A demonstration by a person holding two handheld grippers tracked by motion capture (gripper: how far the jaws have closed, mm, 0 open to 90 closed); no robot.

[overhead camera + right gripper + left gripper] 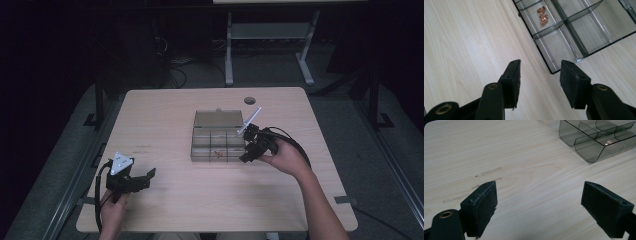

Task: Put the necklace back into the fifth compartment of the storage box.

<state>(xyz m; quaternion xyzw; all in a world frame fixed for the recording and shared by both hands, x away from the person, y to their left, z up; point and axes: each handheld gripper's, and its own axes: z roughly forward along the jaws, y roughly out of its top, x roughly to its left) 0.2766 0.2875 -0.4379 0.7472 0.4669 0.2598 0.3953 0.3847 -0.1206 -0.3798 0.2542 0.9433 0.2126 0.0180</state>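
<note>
Dim room w/ a metal frame stand behind and cables on the dark floor; a pale wood-grain table (pixel 165 107) carries the work. Near its centre sits a smoky clear compartment box (pixel 218 141), lid (pixel 218 119) hinged back on the far side, long axis running left-right across the table. Right gripper (pixel 248 144) is at the box's right end, close beside it, so the right hand (pixel 282 156) is by far the nearer; left gripper (pixel 148 176) rests well apart, toward the near-left corner, its hand (pixel 112 207) at the table edge. In the right gripper view the box corner (pixel 552 71) lies just ahead of the fingers (pixel 512 80), between them and a little beyond, not touched; fingers released, nothing between them. Left gripper's fingers (pixel 482 206) likewise spread wide and empty, box wall (pixel 589 152) off ahead to the upper right in that view. Smallest item: copper-coloured bits (pixel 542 16) in one cell (pixel 218 152), front row, middle. A thin white stick (pixel 249 121) slants up beside the right gripper; what it is, can't tell.
</note>
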